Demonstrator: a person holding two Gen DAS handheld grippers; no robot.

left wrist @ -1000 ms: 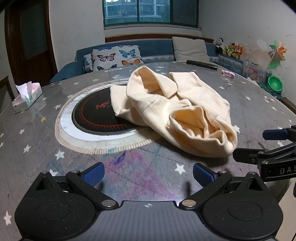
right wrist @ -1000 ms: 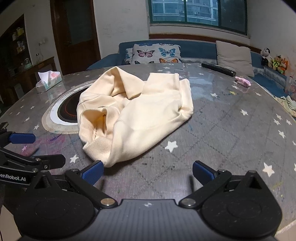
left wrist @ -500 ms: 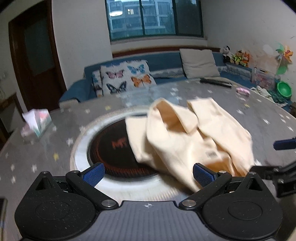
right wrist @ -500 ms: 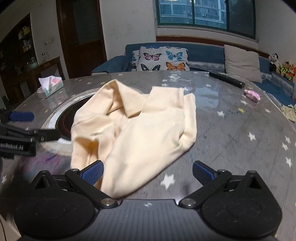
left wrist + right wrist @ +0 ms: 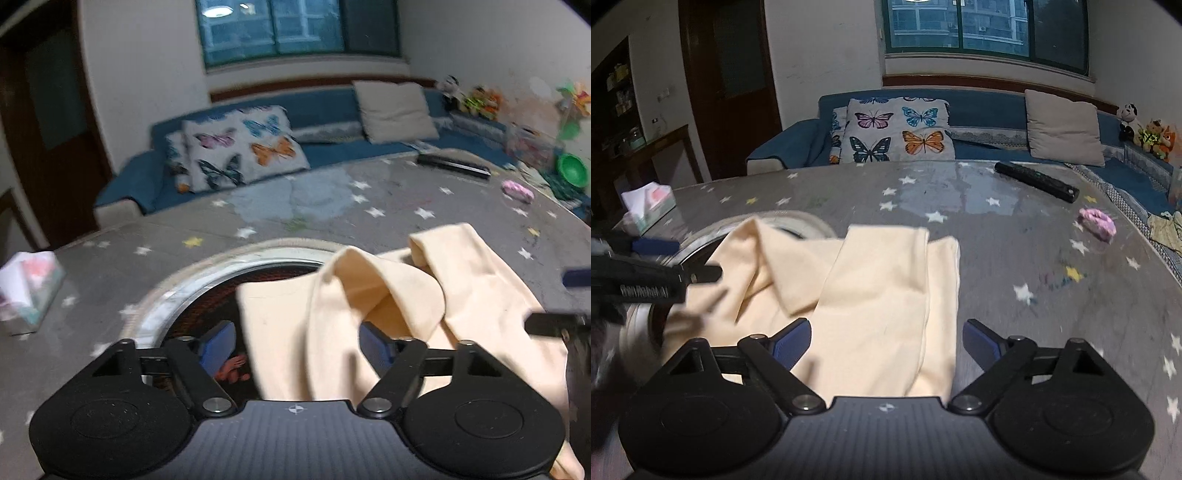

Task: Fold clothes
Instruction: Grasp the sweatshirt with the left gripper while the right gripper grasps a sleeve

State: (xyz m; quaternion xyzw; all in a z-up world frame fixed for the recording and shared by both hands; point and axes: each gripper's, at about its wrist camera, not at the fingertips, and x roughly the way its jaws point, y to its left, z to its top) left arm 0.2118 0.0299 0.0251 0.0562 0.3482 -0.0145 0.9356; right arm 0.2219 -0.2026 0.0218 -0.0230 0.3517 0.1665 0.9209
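A crumpled cream garment (image 5: pixel 388 314) lies on the star-patterned table, partly over the round hotplate inset (image 5: pixel 207 288). My left gripper (image 5: pixel 295 345) hangs over the garment's left part. Its jaws are closing, folds of cloth lie between them, and the left pad (image 5: pixel 218 343) stands off the cloth edge. My right gripper (image 5: pixel 886 341) is over the garment (image 5: pixel 871 295) at its right side. Its jaws are closing too, with cloth between them and not pinched. Each gripper shows at the edge of the other's view.
A tissue box (image 5: pixel 646 206) stands at the table's left edge. A black remote (image 5: pixel 1034 181) and a small pink thing (image 5: pixel 1097 223) lie at the far right. Beyond the table is a blue sofa with a butterfly cushion (image 5: pixel 894 129).
Both grippers have moved forward from the near table edge to above the garment. Their jaws have narrowed, and cloth now lies between the fingers.
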